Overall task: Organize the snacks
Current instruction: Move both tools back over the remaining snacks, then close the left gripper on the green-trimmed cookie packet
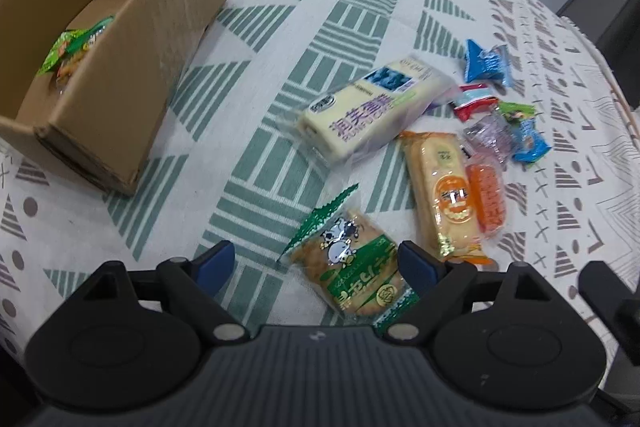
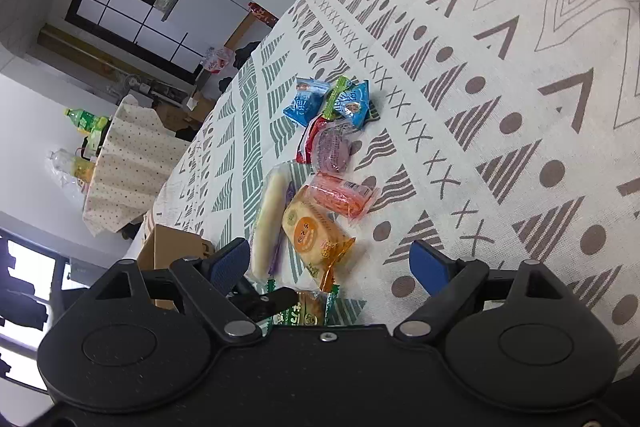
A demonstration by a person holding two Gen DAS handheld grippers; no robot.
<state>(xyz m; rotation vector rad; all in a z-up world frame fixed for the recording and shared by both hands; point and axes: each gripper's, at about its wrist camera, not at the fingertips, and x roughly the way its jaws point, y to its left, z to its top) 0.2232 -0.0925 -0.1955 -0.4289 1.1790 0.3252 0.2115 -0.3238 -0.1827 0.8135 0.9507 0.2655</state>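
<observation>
In the left wrist view, my left gripper (image 1: 316, 261) is open and low over the patterned tablecloth (image 1: 280, 7). A green cow-print cracker pack (image 1: 348, 267) lies flat between its blue fingers, nearer the right one, and no pad presses on it. A cardboard box (image 1: 120, 75) at upper left holds one green snack pack (image 1: 72, 53). My right gripper (image 2: 332, 261) is open above the cloth, with nothing gripped. Just ahead of it lies a yellow-orange cracker pack (image 2: 312, 231), and the green pack (image 2: 308, 311) shows under its body.
More snacks lie in a loose cluster: a long white wafer pack (image 1: 360, 115), an orange pack (image 1: 486, 199), a purple one (image 2: 332, 147), blue packs (image 1: 484, 61) and small sweets. The table's edge curves at the right. A second covered table (image 2: 124, 163) stands beyond.
</observation>
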